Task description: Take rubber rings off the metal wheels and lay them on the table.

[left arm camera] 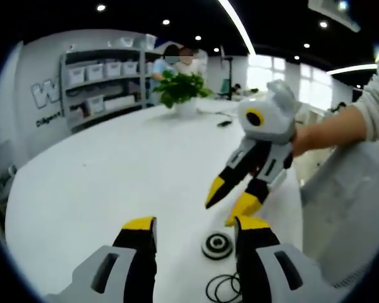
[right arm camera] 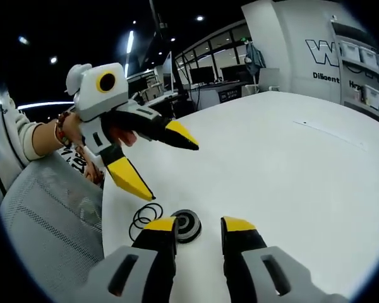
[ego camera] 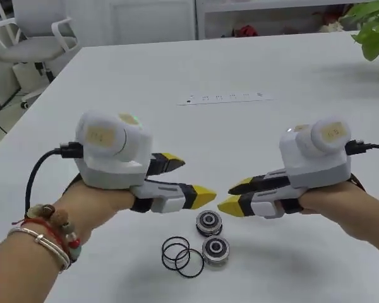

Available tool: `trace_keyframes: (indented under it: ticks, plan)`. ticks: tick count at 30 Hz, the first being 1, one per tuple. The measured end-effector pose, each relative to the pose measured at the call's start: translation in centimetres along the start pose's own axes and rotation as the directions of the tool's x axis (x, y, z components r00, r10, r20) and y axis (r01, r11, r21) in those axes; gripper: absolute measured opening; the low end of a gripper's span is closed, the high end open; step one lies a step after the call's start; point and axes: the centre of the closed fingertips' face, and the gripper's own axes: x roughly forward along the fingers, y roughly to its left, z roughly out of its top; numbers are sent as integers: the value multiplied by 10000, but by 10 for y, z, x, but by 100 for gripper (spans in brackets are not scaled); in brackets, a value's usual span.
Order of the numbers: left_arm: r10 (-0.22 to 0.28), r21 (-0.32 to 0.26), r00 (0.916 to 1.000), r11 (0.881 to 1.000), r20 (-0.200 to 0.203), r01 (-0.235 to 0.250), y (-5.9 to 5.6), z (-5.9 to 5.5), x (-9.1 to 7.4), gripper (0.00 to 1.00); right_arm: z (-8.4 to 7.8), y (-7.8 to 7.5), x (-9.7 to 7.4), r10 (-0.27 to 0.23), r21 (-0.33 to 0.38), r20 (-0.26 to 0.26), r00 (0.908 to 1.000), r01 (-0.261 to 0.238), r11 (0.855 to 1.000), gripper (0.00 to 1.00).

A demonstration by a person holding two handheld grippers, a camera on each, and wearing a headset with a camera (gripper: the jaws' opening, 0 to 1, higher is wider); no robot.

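Left gripper (ego camera: 189, 180), right gripper (ego camera: 235, 196): jaws open, empty, above table (ego camera: 240, 63). Metal wheels (ego camera: 209, 222) just below, rubber rings (ego camera: 182, 254) beside. Wheels likely heavy, hard, slippery; rings soft, stretchy. Pinch ring edge.

The flat plain counter (ego camera: 252, 69) is white, the thin rubber rings (ego camera: 182, 254) are black, the round metal wheels (ego camera: 209, 222) are silver with dark hubs, and both the left claw (ego camera: 196, 179) and right claw (ego camera: 228, 196) are white and grey with black, yellow-tipped jaws.
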Motion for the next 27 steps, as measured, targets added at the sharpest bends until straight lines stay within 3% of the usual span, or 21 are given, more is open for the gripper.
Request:
trace_keyframes:
  ticks: [5,11,14,19,21,23,27]
  plan:
    - [-404,542,9992,9977,44,401,-10,-2,8,45,-16,6,6,290,-285,-702,9971,-310,9991,22]
    - [-861,850,9955,9924,-395,892,-19,-19,15,35,-31,15,14,551,-310,-1213,9911,-592,9978,22]
    - [-950,737,9943,9924,-484,984,-22,-25,18,33,-29,15,15,590,-262,-1160,9915,-625,9977,19]
    - [-953,757,9906,9918,-986,1030,-26,-40,24,27,-29,13,14,532,-209,-1130,9922,-559,9982,20]
    - [-1179,800,9865,9886,-1134,1274,-32,-44,26,26,-30,14,14,507,-280,-1200,9915,-544,9981,19]
    - [-1187,951,9861,9869,-1160,1300,-33,-44,27,25,-37,15,16,444,-491,-1509,9876,-524,9974,18]
    - [-1210,908,9859,9871,-1160,1319,-33,-44,27,24,-34,16,17,465,-612,-1407,9890,-555,9966,17]
